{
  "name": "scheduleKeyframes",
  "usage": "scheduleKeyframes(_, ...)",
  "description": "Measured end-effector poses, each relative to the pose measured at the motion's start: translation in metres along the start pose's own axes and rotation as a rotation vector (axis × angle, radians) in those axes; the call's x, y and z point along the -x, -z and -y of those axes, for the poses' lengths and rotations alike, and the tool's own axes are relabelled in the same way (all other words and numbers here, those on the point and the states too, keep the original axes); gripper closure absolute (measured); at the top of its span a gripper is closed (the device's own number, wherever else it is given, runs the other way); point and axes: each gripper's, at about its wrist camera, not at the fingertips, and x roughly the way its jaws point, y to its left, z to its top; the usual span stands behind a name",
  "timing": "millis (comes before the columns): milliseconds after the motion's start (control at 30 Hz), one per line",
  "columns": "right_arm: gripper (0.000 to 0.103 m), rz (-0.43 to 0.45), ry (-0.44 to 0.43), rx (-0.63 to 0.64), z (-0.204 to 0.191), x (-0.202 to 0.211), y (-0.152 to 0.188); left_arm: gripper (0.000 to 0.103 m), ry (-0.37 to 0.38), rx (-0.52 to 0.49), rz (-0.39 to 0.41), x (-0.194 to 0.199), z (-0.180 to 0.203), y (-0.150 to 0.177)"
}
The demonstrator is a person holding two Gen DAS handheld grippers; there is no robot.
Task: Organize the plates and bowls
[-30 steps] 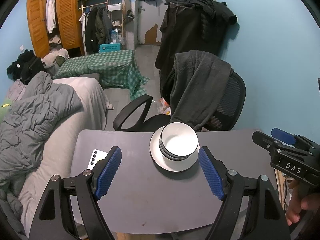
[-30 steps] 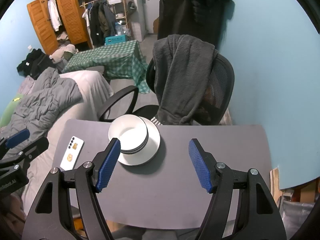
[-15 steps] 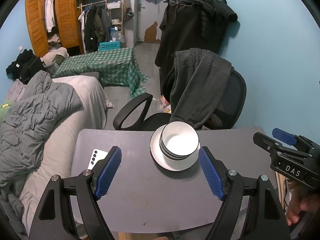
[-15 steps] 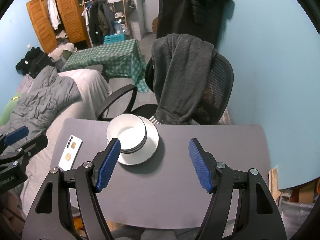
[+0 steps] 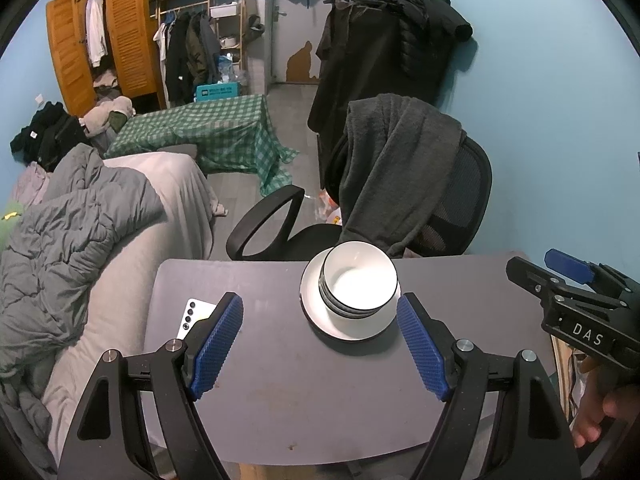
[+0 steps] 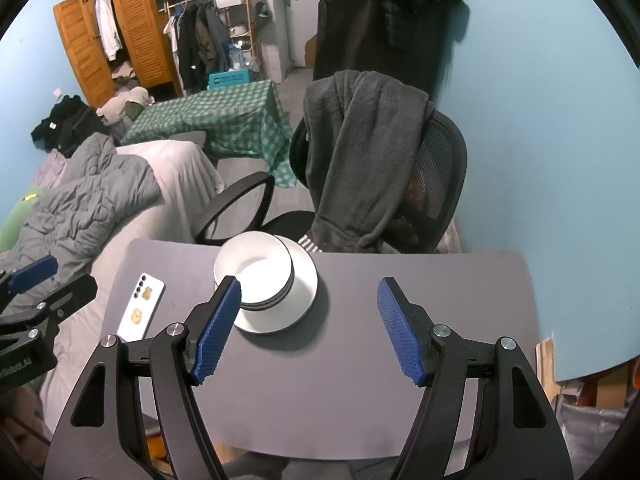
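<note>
Bowls (image 5: 358, 286) sit nested on the plate (image 5: 320, 320), presumably for compactness; we hold left gripper (image 5: 320, 350) and right gripper (image 6: 310, 326) spread, empty, above the table (image 5: 280, 380).

White bowls (image 5: 359, 285) nested upright, on white plate (image 5: 320, 317), table's far side

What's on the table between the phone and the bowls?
Nothing: bare grey table lies between the phone and the bowls on their plate, seen from the right wrist.
</note>
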Motion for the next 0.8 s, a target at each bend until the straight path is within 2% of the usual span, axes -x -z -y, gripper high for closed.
scheduleKeyframes(467, 0.033, 0.002, -0.003, -0.003, 0.0010, 0.0009, -0.0028, 0.022, 0.009, 0.003, -0.003, 0.0016, 0.0010, -0.0009)
scheduleKeyframes(567, 0.033, 0.001, -0.002, -0.003, 0.0010, 0.0010, -0.0026, 0.016, 0.013, 0.005, -0.006, 0.0010, 0.0029, -0.0017)
scheduleKeyframes(800, 0.033, 0.002, -0.003, -0.003, 0.0008, 0.0011, -0.0022, 0.016, 0.016, -0.012, 0.015, 0.0049, 0.0078, -0.0032)
